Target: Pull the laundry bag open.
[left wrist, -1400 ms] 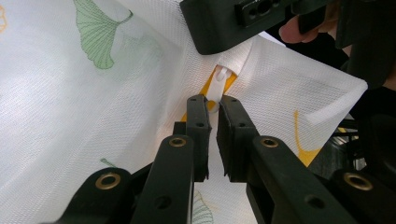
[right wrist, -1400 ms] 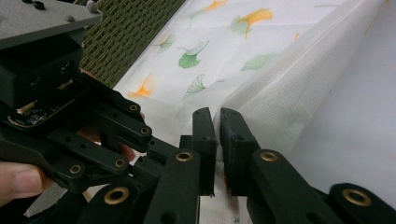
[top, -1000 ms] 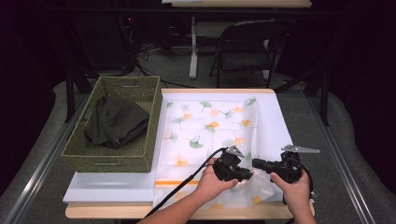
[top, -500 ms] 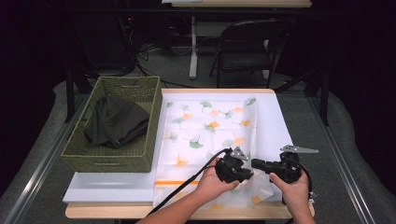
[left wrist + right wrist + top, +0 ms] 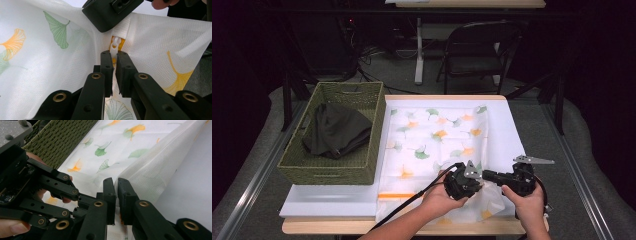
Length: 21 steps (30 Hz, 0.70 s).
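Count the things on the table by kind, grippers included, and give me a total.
Mesh bags with leaf print: 1
Zipper pulls: 1
Woven baskets: 1
Dark cloths in the basket: 1
White boards under the bag: 1
Grippers: 2, left gripper and right gripper
Total: 7

White mesh bag (image 5: 439,145) w/ green & orange leaf print, olive basket (image 5: 332,170).
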Each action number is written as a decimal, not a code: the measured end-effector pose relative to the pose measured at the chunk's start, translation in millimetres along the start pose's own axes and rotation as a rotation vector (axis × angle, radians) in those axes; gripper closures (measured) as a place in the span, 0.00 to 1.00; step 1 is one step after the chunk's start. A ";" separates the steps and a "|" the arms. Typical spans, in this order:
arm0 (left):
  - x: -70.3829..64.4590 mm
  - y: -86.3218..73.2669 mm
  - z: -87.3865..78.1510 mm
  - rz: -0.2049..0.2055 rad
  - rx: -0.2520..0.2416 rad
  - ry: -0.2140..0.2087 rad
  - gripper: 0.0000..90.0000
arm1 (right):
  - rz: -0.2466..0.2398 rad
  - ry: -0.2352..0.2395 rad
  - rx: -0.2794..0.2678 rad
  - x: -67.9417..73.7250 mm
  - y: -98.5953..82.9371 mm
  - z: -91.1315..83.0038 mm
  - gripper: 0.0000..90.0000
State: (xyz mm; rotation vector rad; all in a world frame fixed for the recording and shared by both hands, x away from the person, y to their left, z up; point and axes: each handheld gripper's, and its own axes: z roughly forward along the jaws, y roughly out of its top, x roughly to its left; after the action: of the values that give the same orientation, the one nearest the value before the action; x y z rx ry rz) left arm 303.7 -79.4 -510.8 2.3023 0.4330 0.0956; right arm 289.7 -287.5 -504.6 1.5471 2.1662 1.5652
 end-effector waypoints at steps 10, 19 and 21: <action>-0.1 -6.1 3.0 0.020 0.028 0.033 0.94 | -0.001 -0.017 -0.021 -0.7 1.4 -8.0 0.95; 3.5 -16.3 4.9 0.015 0.057 0.041 0.94 | -0.003 -0.074 -0.002 -7.9 -0.2 -13.5 0.95; 4.8 -18.8 4.5 0.008 0.064 0.037 0.94 | -0.014 -0.095 0.010 -8.6 -1.0 -13.4 0.95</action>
State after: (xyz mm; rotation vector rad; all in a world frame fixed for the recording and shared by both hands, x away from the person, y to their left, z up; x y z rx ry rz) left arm 303.9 -68.9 -527.7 2.3685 0.4516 0.1306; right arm 286.0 -302.9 -502.9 1.5721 2.1323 1.4478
